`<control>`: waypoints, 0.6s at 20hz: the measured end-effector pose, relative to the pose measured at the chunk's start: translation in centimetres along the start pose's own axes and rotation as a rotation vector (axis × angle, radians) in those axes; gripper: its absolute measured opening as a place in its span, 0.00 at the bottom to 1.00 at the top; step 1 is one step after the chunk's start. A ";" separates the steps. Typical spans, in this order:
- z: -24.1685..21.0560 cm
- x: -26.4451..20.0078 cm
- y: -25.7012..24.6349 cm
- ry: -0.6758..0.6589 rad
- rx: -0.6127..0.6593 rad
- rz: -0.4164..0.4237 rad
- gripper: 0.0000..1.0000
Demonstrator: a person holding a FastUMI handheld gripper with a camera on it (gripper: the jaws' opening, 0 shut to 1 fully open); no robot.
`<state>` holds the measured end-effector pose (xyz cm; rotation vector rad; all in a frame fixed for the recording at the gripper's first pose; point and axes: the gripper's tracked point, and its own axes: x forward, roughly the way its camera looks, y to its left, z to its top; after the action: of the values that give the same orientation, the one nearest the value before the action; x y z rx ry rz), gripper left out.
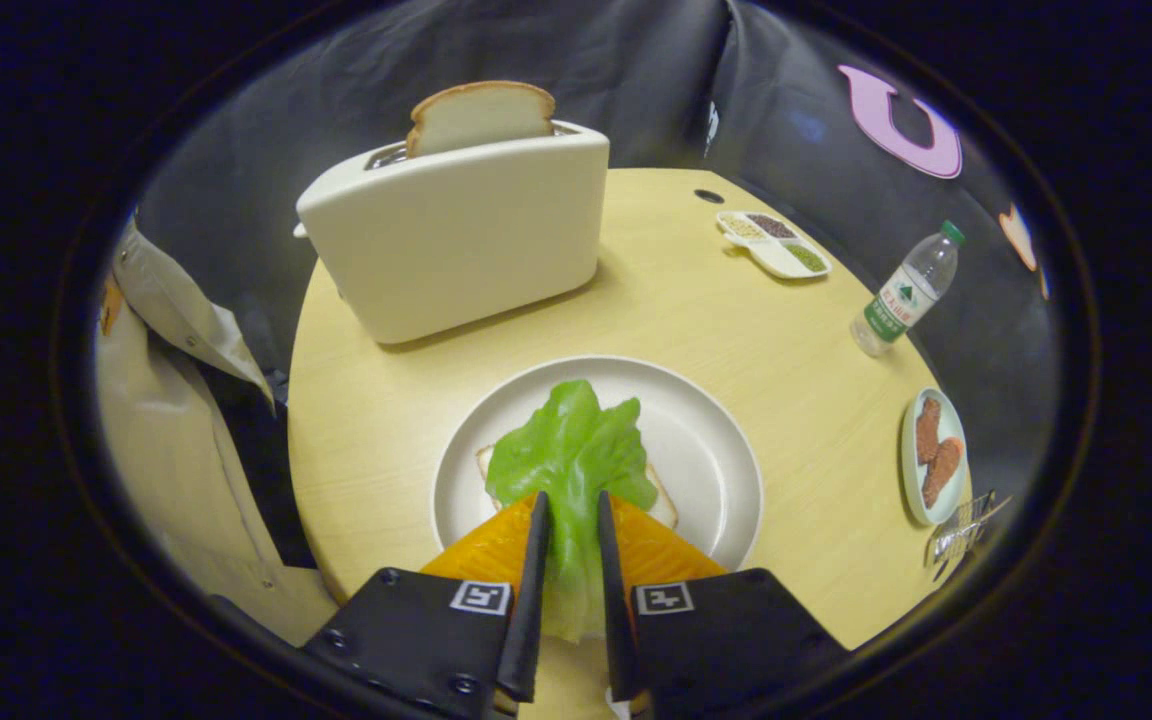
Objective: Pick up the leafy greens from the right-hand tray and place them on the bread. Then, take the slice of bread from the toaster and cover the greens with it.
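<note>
Green and crinkled, the lettuce leaf [570,462] sat pinched by its stem end between the two fingers of the gripper [570,525], which were drawn narrow and pressed on it from both sides. The leaf's broad part spread out just ahead of the fingertips, over a slice of bread [664,506] that lay on a round white plate [706,440]; only the bread's edges peeked out on the left and right of the leaf. Whether the leaf rested on the bread or hung just above it could not be told.

The plate stood near the front of a pale wooden round table [736,310]. Beyond it, to the far left, stood a cream toaster [461,235] with a second bread slice [481,115] sticking upright out of its slot. At the far right lay a small divided dish [774,244] of grains, then a clear water bottle [906,290] with a green cap, and nearer, at the table's right edge, a small tray [936,455] with brown meat pieces. A person's beige sleeve [171,420] showed at the left of the table.
</note>
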<state>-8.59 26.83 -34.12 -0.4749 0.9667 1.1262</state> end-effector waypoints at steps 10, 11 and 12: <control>2.7 -1.8 -0.3 -0.055 0.008 -0.071 1.00; 3.4 -2.2 -0.3 -0.070 0.015 -0.082 1.00; 4.1 -2.7 -0.4 -0.085 0.023 -0.092 1.00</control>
<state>-6.87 28.31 -29.74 -0.4447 0.8744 1.0429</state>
